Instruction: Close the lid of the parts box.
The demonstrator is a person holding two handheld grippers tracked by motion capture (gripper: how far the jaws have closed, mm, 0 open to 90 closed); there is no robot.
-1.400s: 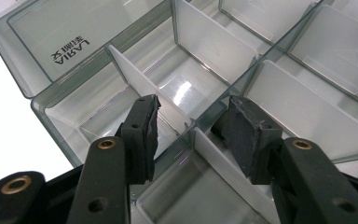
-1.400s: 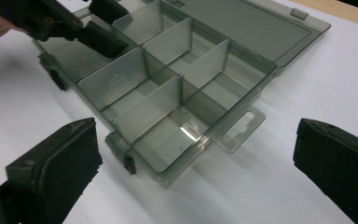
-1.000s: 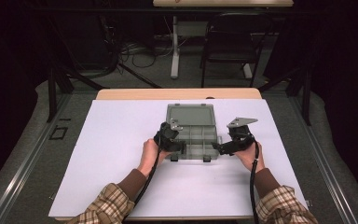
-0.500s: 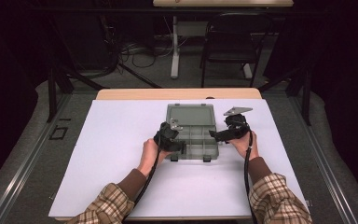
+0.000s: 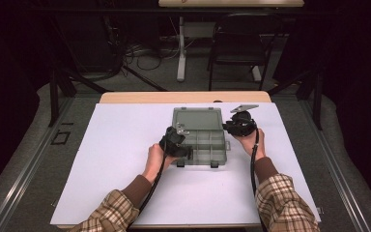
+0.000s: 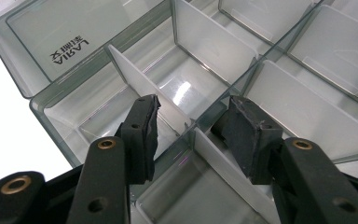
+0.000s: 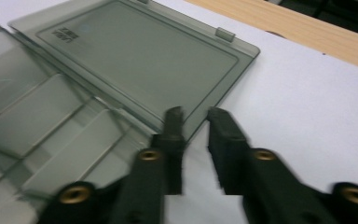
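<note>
High view: the organizer box (image 5: 200,137) lies open near the table's (image 5: 125,145) far edge, right of centre, lid flat toward the far side. Left gripper (image 6: 193,122) rests at the box's near-left corner, forearm angled inward, jaws half open astride a divider (image 6: 223,163). Right gripper (image 7: 193,114) sits at the lid's right edge, jaws just closing, narrow, the lid's edge between them.

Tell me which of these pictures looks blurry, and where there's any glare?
Right gripper view: smeared, with the jaws and the box's lid soft-edged. Left gripper view: sharp, with a bright glint on a compartment floor. High view: crisp, the white table brightly lit, the surroundings dark.
</note>
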